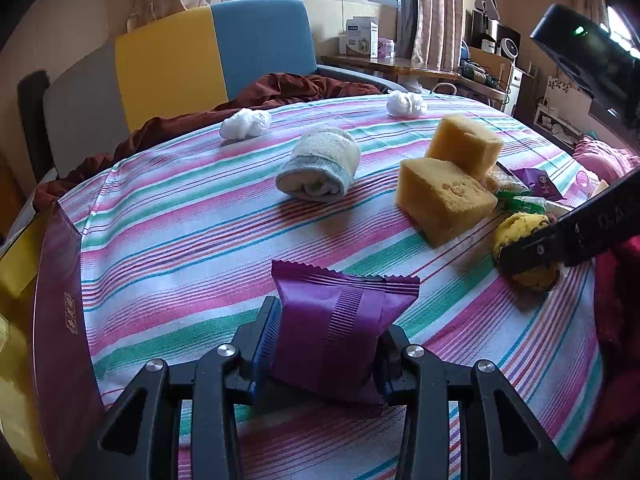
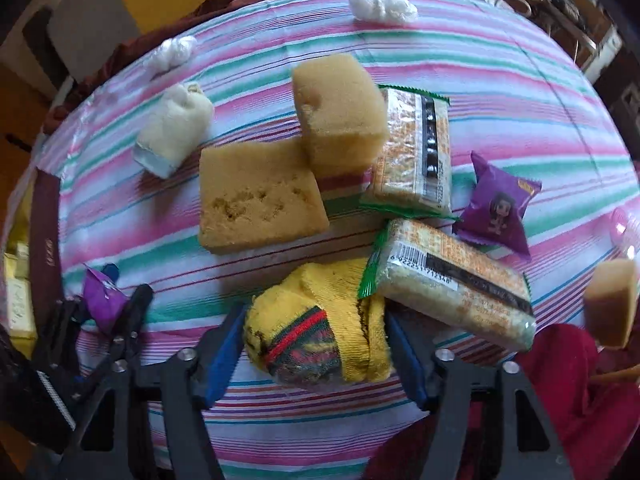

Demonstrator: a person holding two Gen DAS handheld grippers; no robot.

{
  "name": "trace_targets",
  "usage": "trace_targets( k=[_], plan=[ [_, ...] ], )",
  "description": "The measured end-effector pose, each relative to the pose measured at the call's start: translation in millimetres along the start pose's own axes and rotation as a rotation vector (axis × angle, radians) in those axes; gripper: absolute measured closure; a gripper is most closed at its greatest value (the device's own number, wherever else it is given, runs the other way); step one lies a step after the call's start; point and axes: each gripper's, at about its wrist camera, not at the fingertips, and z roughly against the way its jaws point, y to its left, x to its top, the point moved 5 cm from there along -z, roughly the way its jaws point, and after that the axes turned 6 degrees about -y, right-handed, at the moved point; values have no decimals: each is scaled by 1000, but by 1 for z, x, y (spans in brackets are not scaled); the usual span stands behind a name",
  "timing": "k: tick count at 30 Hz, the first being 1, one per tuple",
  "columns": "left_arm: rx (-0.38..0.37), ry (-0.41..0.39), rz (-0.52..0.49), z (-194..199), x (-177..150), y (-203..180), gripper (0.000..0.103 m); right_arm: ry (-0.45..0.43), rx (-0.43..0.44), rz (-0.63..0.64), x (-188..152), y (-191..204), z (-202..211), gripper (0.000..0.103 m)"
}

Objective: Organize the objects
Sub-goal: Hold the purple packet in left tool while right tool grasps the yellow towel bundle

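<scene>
A round table under a pink, green and white striped cloth (image 1: 208, 216) is filling both views, with a yellow and blue chair (image 1: 212, 48) standing at its far side below a window. Two tan sponge blocks (image 2: 260, 200) are lying mid-table, one leaning on the other, and a rolled cream towel (image 1: 320, 164) is resting to their left. The left gripper (image 1: 326, 344) is holding a purple foil snack packet (image 1: 336, 328) clamped between its pads, near the table's left edge. The right gripper (image 2: 316, 344) is pointing down over a rolled yellow sock with red and green stripes (image 2: 316, 328) at the near right; its jaws are flanking the roll, contact unclear. The squeeze should probably land across the roll's middle, clear of the clear-wrapped cracker pack (image 2: 456, 288) touching it on the right.
</scene>
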Motion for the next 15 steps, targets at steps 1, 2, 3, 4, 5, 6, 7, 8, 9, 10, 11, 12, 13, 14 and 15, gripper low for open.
trace_targets(
  k=[1, 2, 3, 4, 5, 6, 7, 8, 9, 10, 11, 12, 13, 14, 15],
  plan=[
    [1, 0, -1, 0, 0, 0, 61, -8, -6, 12, 0, 3, 0, 46],
    [1, -1, -2, 0, 0, 0, 61, -19, -3, 16, 1, 3, 1, 50],
    [3, -1, -4, 1, 0, 0, 61, -25, 15, 18, 1, 4, 3, 52],
    [3, -1, -6, 0, 0, 0, 61, -39, 45, 22, 1, 5, 6, 53],
    [3, 1, -6, 1, 0, 0, 62, -57, 84, 30, 1, 7, 9, 54],
    [4, 4, -7, 1, 0, 0, 62, -76, 120, 41, 1, 9, 13, 54],
    [7, 7, -11, 2, 0, -1, 62, -93, 150, 50, 1, 11, 17, 54],
    [9, 9, -16, 4, -1, -1, 62, -107, 172, 52, 1, 11, 19, 54],
    [9, 14, -17, 5, -1, -1, 63, -117, 187, 50, 1, 11, 22, 54],
    [7, 23, -10, 8, -2, -1, 63, -125, 198, 45, 1, 9, 23, 54],
    [2, 34, 2, 11, -3, 0, 64, -130, 206, 41, 3, 9, 24, 54],
    [-8, 43, 14, 16, -5, 0, 64, -135, 213, 38, 3, 8, 25, 54],
    [-22, 46, 20, 21, -6, -2, 64, -142, 219, 38, 5, 7, 27, 54],
    [-32, 35, 12, 29, -7, -6, 64, -147, 225, 37, 5, 7, 28, 54],
    [-37, 19, -4, 39, -7, -10, 64, -149, 227, 35, 7, 13, 26, 54]
  ],
)
